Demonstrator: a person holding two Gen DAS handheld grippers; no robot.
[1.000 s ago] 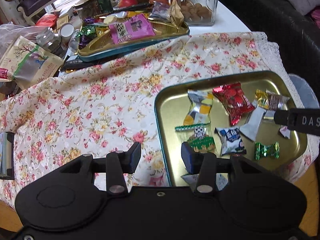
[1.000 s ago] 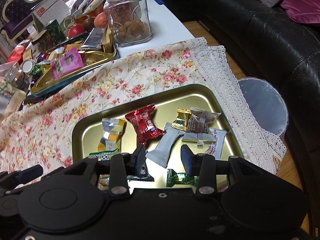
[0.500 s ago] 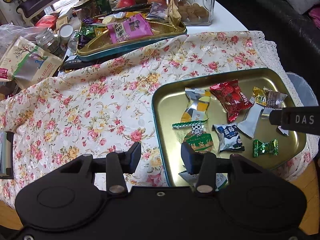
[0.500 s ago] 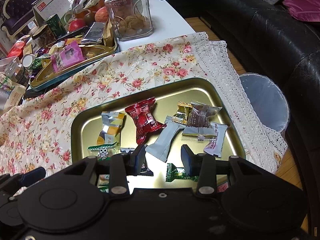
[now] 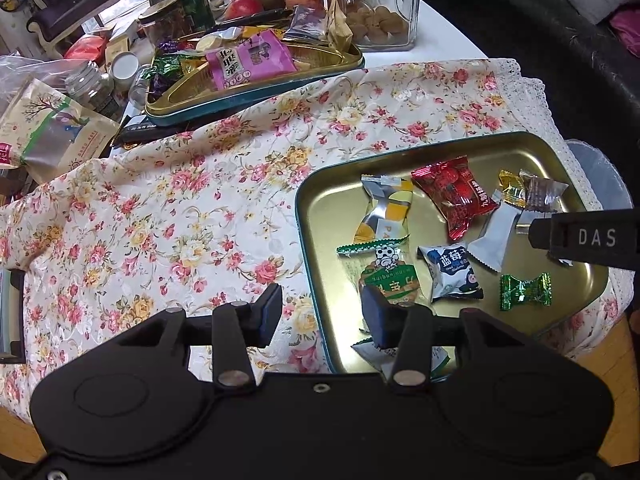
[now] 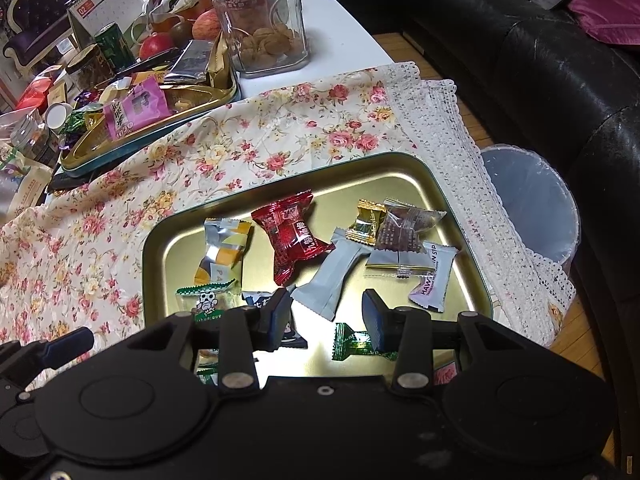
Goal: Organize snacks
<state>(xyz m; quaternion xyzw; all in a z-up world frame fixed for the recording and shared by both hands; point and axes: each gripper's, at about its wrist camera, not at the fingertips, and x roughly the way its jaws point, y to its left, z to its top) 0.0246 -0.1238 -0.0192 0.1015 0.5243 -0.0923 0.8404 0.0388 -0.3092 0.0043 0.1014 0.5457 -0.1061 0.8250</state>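
Near tray [image 6: 420, 172]: gold-toned metal, smooth, satin sheen with bright glare patches; wrapped snacks in it are glossy foil and plastic film, the red candy [image 6: 290, 236] crinkled and shiny. Tablecloth [image 5: 168, 216]: matt woven floral cloth with a lace edge. Jar [image 6: 260, 20]: clear glass; both grippers' housings matt black plastic.

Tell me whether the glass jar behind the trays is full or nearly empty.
Nearly empty: the glass jar holds only a shallow layer of round snacks at its bottom.

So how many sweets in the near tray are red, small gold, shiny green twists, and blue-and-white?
Red sweet: 1
Small gold sweet: 1
Shiny green twist: 1
Blue-and-white sweet: 1
Total: 4
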